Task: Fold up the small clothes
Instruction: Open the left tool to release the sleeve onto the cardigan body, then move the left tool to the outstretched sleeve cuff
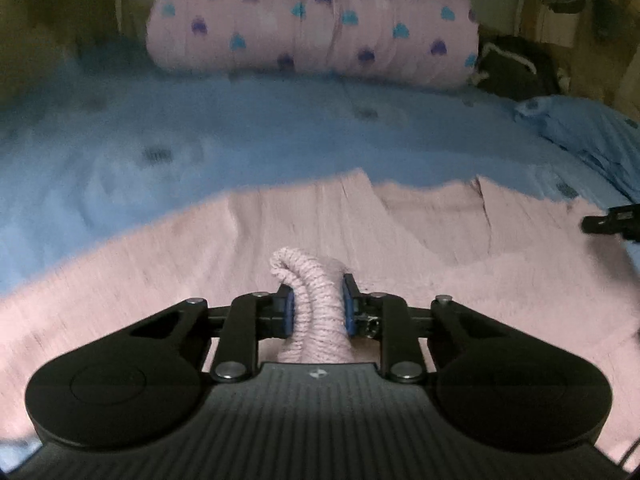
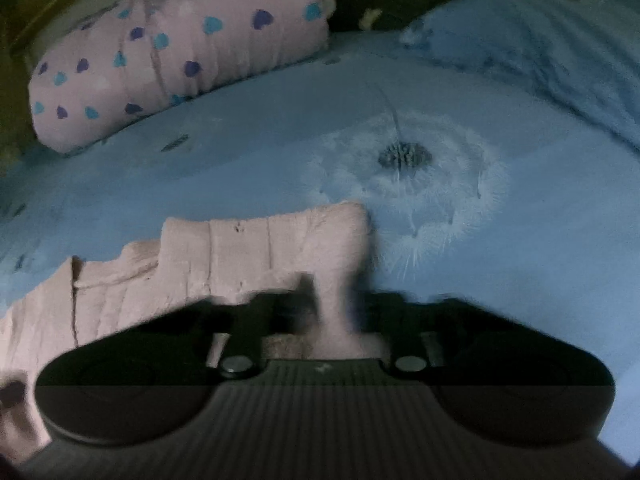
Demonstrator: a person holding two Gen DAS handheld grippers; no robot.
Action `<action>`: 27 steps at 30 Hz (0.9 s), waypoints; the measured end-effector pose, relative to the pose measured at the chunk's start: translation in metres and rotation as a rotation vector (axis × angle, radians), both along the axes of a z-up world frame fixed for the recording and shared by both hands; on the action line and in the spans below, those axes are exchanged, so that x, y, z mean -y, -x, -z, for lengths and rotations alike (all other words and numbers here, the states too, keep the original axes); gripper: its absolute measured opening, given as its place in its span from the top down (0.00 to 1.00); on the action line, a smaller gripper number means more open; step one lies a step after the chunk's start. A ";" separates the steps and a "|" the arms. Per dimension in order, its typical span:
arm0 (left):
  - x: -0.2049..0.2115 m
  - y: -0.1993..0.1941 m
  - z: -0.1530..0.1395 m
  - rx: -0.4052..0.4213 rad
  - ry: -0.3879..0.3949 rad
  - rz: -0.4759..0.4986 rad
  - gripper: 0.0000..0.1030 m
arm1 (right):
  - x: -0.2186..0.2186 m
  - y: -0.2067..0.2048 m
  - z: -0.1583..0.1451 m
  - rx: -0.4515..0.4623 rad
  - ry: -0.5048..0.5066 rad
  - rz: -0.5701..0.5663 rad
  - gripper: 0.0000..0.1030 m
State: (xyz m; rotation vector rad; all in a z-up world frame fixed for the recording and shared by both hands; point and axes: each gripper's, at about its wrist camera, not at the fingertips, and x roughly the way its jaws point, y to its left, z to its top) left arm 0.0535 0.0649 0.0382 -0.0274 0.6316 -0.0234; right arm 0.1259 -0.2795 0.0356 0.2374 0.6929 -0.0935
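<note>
A small pink knitted garment [image 1: 280, 232] lies spread on a blue bedsheet [image 1: 200, 140]. My left gripper [image 1: 318, 300] is shut on a bunched ribbed edge of the pink garment, which stands up between the blue pads [image 1: 289, 308]. In the right wrist view the same garment [image 2: 248, 248] lies to the left and centre, partly folded. My right gripper [image 2: 336, 308] is shut on a strip of the pink garment; the view is blurred by motion. The tip of the right gripper shows at the right edge of the left wrist view [image 1: 612, 222].
A pink pillow with blue and purple hearts [image 1: 312, 24] lies at the head of the bed [image 2: 172, 48]. A blue pillow [image 2: 540, 52] lies to the right. A dark bag [image 1: 516, 68] sits behind it. The sheet [image 2: 240, 152] has a dandelion print [image 2: 404, 156].
</note>
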 end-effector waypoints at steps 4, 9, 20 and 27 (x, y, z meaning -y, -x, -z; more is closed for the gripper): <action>0.002 -0.010 0.002 0.008 -0.070 -0.007 0.74 | -0.002 0.001 -0.013 0.075 0.091 -0.010 0.88; 0.002 -0.019 0.018 -0.056 -0.089 -0.001 0.69 | -0.004 -0.012 0.006 -0.017 0.139 -0.014 0.85; -0.015 -0.013 0.007 -0.060 -0.032 -0.075 0.34 | 0.002 0.014 -0.019 -0.011 0.031 0.069 0.52; -0.024 0.002 -0.013 -0.030 0.000 -0.080 0.33 | -0.021 0.061 -0.049 0.047 0.005 -0.042 0.52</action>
